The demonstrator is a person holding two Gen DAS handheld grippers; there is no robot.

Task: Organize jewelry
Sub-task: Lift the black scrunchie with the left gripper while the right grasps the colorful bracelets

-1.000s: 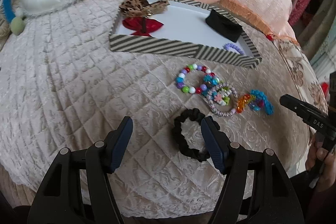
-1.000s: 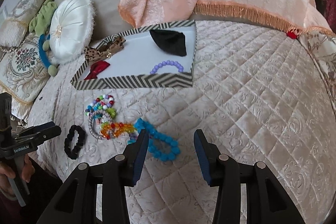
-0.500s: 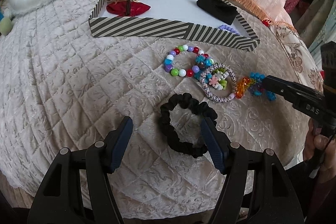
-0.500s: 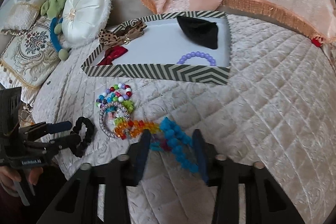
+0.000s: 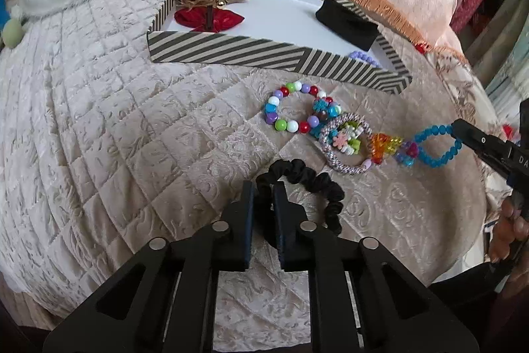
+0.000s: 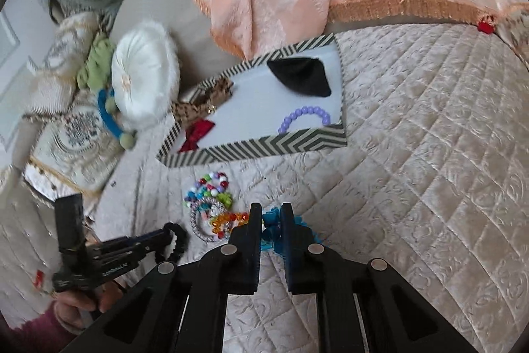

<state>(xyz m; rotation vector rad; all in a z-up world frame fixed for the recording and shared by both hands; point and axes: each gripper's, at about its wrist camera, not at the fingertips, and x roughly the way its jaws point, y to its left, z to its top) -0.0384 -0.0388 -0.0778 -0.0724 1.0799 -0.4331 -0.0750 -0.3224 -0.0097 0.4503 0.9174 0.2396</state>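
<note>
Both jaws closed since earlier: left hand-held gripper clamped on black scrunchie, right hand-held gripper clamped on blue bead bracelet, both on quilted bed before striped tray.

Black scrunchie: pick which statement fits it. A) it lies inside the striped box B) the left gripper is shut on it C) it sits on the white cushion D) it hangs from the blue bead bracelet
B: the left gripper pinches one side of the black scrunchie on the quilt.
</note>
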